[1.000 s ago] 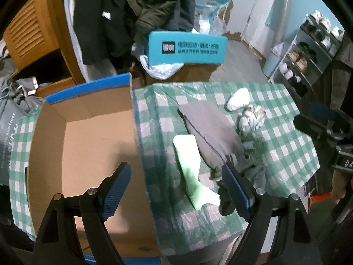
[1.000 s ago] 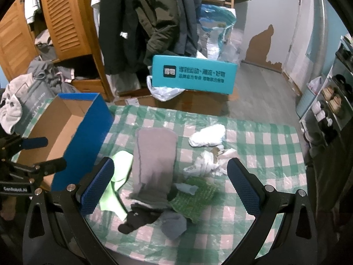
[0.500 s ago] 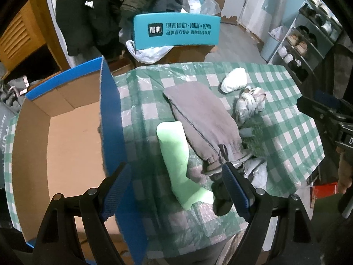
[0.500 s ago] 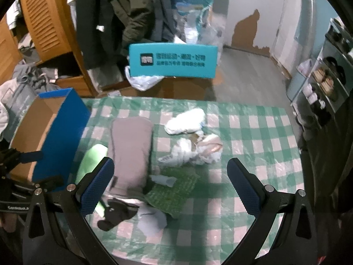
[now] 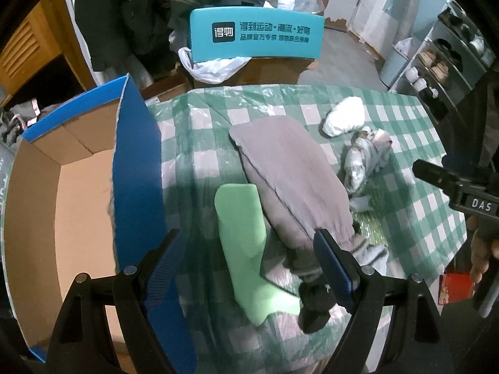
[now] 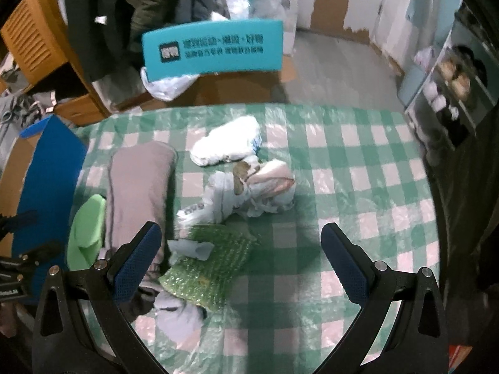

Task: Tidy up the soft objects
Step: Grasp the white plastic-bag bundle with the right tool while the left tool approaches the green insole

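Observation:
Soft items lie on a green checked tablecloth (image 5: 199, 143): a light green sock (image 5: 246, 237), grey folded trousers (image 5: 290, 174), a black sock (image 5: 315, 305), a white bundle (image 6: 227, 146), a crumpled white cloth (image 6: 249, 193), a green bubble-wrap piece (image 6: 209, 265) and a pale grey sock (image 6: 177, 314). My left gripper (image 5: 249, 265) is open, above the green sock. My right gripper (image 6: 240, 258) is open, above the bubble wrap. The open blue cardboard box (image 5: 137, 155) stands left of the cloth.
A teal chair back (image 5: 254, 37) stands behind the table. Dark coats (image 5: 140, 6) hang at the back left. A shoe rack (image 5: 443, 62) stands at the right. The other gripper shows at the right edge of the left wrist view (image 5: 452, 187).
My left gripper has moved right from over the box to over the green sock. My right gripper has moved forward and lower toward the items. Both stay open.

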{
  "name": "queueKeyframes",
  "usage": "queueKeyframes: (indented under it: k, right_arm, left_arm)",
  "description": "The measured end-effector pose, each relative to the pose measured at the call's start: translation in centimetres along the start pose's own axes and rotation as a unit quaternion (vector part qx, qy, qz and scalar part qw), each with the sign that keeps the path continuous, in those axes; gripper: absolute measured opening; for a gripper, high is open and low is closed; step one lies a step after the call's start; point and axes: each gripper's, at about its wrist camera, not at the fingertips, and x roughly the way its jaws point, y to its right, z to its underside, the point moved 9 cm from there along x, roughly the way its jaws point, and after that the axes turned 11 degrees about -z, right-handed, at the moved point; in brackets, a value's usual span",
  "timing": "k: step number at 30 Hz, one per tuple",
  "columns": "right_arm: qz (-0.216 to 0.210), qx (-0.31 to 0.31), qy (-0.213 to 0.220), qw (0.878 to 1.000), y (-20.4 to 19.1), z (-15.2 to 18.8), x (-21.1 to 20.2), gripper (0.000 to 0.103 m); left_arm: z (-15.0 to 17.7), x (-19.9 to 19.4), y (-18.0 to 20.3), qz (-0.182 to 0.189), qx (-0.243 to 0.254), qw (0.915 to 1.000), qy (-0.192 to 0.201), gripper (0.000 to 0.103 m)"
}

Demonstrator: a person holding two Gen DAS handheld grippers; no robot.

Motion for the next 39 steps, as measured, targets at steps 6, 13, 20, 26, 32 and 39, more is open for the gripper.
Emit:
queueKeyframes:
  k: [6,13,20,26,32,39]
  right_arm:
    - [-0.002,0.020,-0.034,0.999,0.9,-0.6,2.6,0.101]
    - [0.012,0.035,-0.063,0.997,1.5,-1.5,5.9,0.101]
    - [0.009,0.062,-0.088,0.994,2.1,-1.5,8.5,0.101]
    - [0.025,0.059,-0.113,0.992,2.1,-0.9,10.0,0.101]
    - [0.024,0.065,-0.120,0.990,2.4,-1.0,11.1,0.101]
    - [0.010,0.063,-0.126,0.990,2.5,-0.6,11.8,0.076]
  left_arm:
    - [-1.1,1.4,0.0,-0.001,-0.011,0.9999,-0.010,0.086]
    - [-2.1,2.7,0.4,-0.020,0.002,0.9997,-0.010,0.086]
    - [-2.8,3.4,1.6,-0.006,0.004,0.9998,-0.019,0.086]
    - [-2.8,5.1,1.6,-0.008,-0.003,0.9994,-0.034,0.086]
    - [-2.1,6.1,1.2,-0.015,0.001,0.9990,-0.043,0.086]
    - [-1.4,6.3,0.5,-0.004,-0.004,0.9988,-0.049,0.086]
